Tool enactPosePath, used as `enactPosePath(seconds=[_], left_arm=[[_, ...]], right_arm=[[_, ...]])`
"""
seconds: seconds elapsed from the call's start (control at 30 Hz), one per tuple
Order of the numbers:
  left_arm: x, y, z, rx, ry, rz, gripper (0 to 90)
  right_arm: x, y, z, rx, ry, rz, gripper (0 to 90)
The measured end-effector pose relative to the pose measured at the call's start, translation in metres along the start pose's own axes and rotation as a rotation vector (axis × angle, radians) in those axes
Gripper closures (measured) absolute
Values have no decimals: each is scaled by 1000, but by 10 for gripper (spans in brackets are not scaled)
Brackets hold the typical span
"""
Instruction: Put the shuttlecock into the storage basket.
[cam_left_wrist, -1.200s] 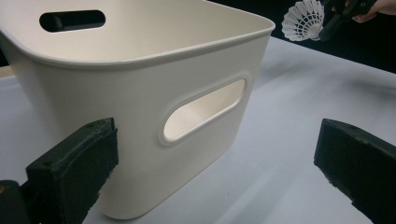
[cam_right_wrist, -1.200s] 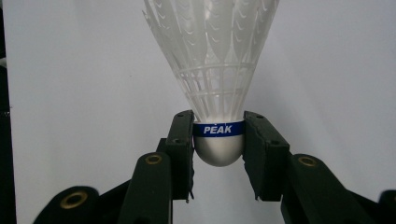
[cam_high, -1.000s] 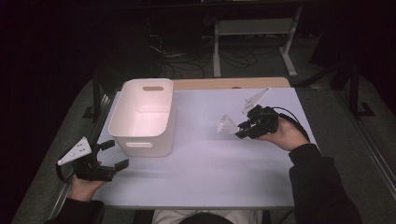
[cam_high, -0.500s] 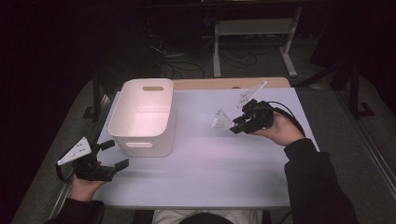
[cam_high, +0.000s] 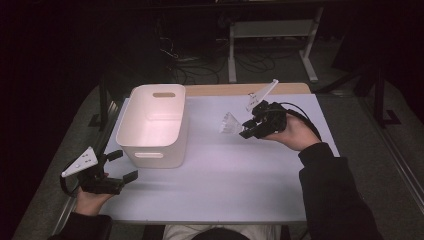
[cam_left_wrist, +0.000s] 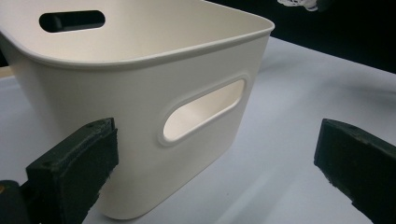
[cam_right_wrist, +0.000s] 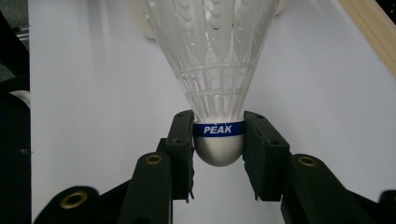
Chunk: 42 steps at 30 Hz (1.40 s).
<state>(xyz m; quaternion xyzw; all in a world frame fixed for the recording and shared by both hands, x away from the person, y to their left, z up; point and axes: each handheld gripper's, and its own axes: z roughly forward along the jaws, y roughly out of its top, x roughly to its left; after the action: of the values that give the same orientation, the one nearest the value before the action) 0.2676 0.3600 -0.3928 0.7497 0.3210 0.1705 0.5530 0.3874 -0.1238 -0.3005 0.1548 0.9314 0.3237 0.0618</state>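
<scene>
Right gripper (cam_high: 246, 131) held a shuttlecock (cam_high: 229, 123) above the desk (cam_high: 225, 175); left gripper (cam_high: 120, 165) idle by the bin (cam_high: 155, 125).

Desk: white top, bin on its left half, handle slots in the end walls. Left gripper sat at the desk's near-left corner, just beside the bin's near end, fingers (cam_left_wrist: 74, 163) wide apart with nothing between them. Right gripper was over the desk's right half, well apart from the bin, fingers (cam_right_wrist: 184, 140) clamped on both sides of the shuttlecock's (cam_right_wrist: 218, 93) cork base at its blue "PEAK" band, skirt pointing towards the bin.
</scene>
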Motion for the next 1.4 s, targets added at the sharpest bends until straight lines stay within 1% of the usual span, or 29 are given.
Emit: enactPosePath(seconds=[0.07, 0.33, 0.7, 0.73, 1.1, 1.4], left_arm=[[0, 0, 0, 0, 0, 0, 0], [0, 0, 0, -1, -1, 0, 0], [0, 0, 0, -2, -2, 0, 0], [0, 0, 0, -1, -2, 0, 0], [0, 0, 0, -2, -5, 1, 0], [0, 0, 0, -3, -6, 0, 0]], right_arm=[[1, 5, 0, 4, 1, -7, 638], [1, 24, -1, -13, 6, -27, 637], [2, 39, 0, -19, 17, -53, 638], [3, 43, 0, -18, 19, -58, 638], [4, 62, 5, -16, 31, -84, 638], [5, 79, 8, -39, 41, -103, 638]])
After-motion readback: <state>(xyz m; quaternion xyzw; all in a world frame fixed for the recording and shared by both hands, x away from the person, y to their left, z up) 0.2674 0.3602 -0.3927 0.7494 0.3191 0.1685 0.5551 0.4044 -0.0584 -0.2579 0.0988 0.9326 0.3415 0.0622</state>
